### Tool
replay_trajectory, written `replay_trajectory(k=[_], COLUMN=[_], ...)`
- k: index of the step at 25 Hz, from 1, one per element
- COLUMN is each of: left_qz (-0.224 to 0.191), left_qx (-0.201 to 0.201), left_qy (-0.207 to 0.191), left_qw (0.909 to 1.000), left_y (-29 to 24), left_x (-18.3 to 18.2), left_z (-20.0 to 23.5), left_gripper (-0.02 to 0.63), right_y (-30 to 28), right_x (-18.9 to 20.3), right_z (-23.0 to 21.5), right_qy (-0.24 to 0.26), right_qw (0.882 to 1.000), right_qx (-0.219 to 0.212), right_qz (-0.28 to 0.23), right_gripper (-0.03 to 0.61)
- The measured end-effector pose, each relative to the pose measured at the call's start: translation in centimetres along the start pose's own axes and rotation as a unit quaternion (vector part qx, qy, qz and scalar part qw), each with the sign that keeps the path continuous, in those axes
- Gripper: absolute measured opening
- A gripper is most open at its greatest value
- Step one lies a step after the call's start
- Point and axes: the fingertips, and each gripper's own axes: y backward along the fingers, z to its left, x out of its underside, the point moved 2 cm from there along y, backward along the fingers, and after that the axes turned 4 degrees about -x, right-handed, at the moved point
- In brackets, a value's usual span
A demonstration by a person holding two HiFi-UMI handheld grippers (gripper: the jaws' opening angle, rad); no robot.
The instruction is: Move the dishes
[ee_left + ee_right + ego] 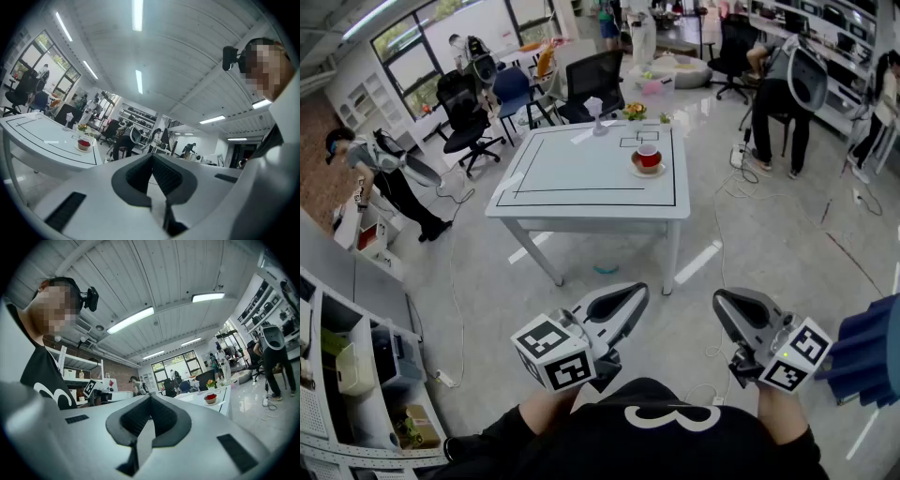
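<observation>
My left claw (630, 296) and right claw (725, 302) are held level, well apart from the desk (572, 183). Both have jaws closed together, nothing between them. The red cup (648, 156) stands on its saucer (648, 171) on the desk's right side.

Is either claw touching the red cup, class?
No, the red cup sits on its saucer on the white table, while the left claw and right claw are held well short of the table.

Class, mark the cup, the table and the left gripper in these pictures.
cup (648, 156), head view, on its red middle.
table (581, 173), head view, on the bare top.
left gripper (634, 296), head view, at the tips of its closed jaws.
</observation>
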Motion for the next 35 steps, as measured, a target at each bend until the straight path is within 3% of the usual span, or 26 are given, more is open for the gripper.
replay_trajectory(k=[10,18,22,28,35], left_qz=[0.013,0.016,0.011,0.009,0.012], left_qx=[-0.009,-0.006,-0.008,-0.01,-0.004], left_qy=[-0.006,-0.003,-0.003,-0.001,0.007], left_qw=[0.9999,0.9998,0.9999,0.9999,0.9999], left_y=[0.8,1.0,1.5,1.7,0.1], left_x=[-0.5,-0.5,-0.9,-1.2,-1.2], left_z=[-1.5,-1.7,-1.7,-1.6,-0.3], left_gripper=[0.003,0.003,0.003,0.003,0.003], right_y=[0.9,1.7,1.2,0.5,0.4], right_x=[-0.2,-1.7,-2.1,-2.7,-2.9], right_z=[-0.2,-0.1,1.0,1.4,-0.2], right_qy=[-0.005,0.014,0.035,0.048,0.065], right_qw=[0.999,0.998,0.998,0.998,0.997], right_qx=[0.035,0.062,0.041,0.024,0.039], right_qz=[0.023,0.006,0.02,0.025,0.029], right_gripper=[0.009,0.034,0.144,0.224,0.301])
